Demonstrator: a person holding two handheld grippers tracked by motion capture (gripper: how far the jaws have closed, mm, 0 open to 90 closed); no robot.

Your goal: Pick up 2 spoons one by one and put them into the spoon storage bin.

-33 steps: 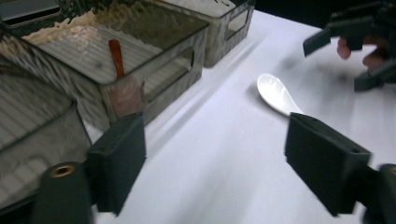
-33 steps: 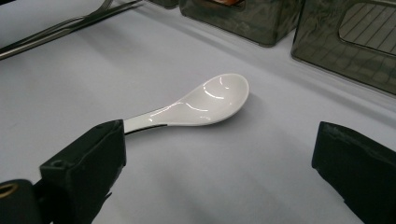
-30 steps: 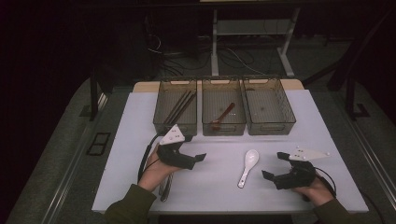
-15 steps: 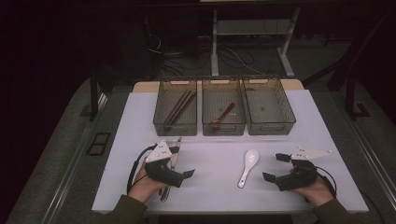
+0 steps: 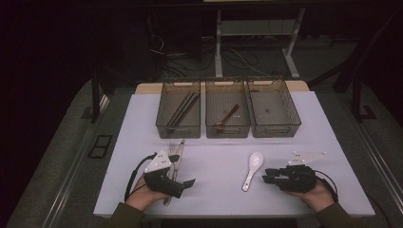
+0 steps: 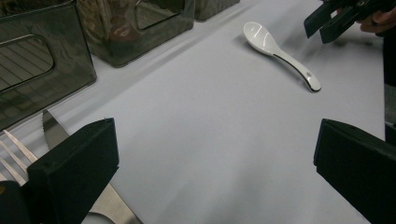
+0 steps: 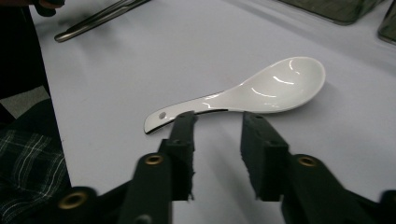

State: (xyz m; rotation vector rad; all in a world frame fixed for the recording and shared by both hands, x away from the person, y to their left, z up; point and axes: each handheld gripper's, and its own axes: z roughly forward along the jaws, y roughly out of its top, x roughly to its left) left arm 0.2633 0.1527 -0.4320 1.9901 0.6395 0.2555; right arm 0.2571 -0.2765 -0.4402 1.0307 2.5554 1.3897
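A white ceramic spoon [image 5: 252, 168] [image 6: 280, 49] [image 7: 261, 88] lies on the white table, bowl towards the bins. My right gripper [image 5: 267, 176] [image 7: 217, 123] points at its handle end. Its jaws have just been closing to a narrow gap with nothing between them, and one fingertip [image 7: 187, 119] sits right at the handle's edge. My left gripper [image 5: 183, 171] [image 6: 215, 144] stands wide open over bare table, its left jaw above a knife [image 6: 53, 130] and fork [image 6: 14, 154]. The right gripper [image 6: 336, 18] also shows far off in the left gripper view.
Three dark see-through bins stand in a row at the back: the left bin [image 5: 164, 111] holds chopsticks, the middle bin [image 5: 209, 111] holds a brown spoon, and beside them stands the right bin [image 5: 290, 111]. The knife and fork [image 5: 175, 152] lie in front of the left bin.
My left hand has drawn back towards the table's front edge and sunk lower, jaws spread wider. The right gripper's jaws have narrowed while that hand stayed in place.
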